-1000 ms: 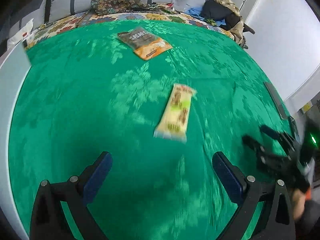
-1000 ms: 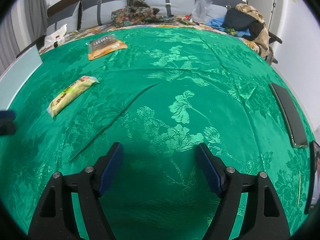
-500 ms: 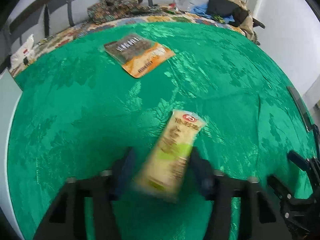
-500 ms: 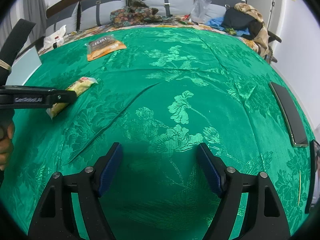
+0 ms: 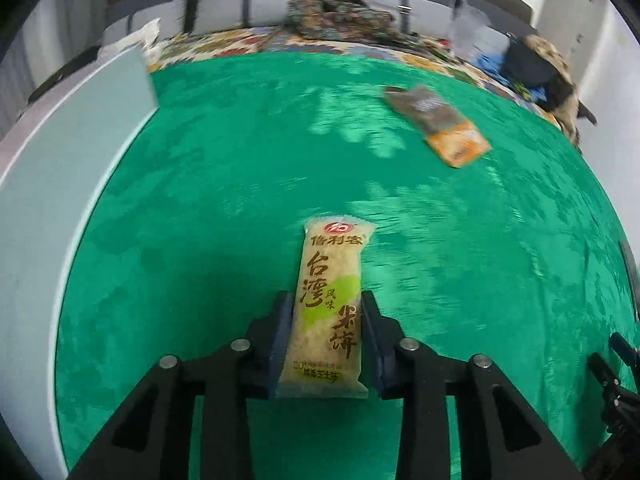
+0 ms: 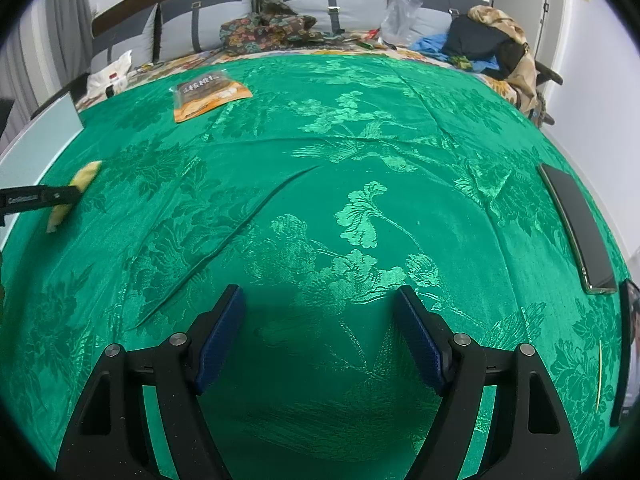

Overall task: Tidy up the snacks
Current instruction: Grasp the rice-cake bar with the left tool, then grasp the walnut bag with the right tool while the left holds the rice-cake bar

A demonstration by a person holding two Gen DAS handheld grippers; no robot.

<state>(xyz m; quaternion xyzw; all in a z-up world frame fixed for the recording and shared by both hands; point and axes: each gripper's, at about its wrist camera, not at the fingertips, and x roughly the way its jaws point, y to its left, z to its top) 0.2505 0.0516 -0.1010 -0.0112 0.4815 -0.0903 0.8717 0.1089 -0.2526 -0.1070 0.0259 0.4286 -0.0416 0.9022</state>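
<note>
Left tongs (image 5: 326, 320) clamp rice-cracker pack (image 5: 330, 300) lengthwise, pointing forward

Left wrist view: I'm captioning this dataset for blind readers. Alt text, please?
The left gripper clamps a long yellow rice-cracker packet lengthwise over a green floral bedspread. An orange-and-brown snack pouch lies farther off to the right, with a pale grey-blue bin at the left.

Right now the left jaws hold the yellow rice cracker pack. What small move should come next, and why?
Probably carry the rice cracker pack left toward the pale blue tray. The left gripper grips it firmly, and the orange snack bag lies untouched on the green cloth.
</note>
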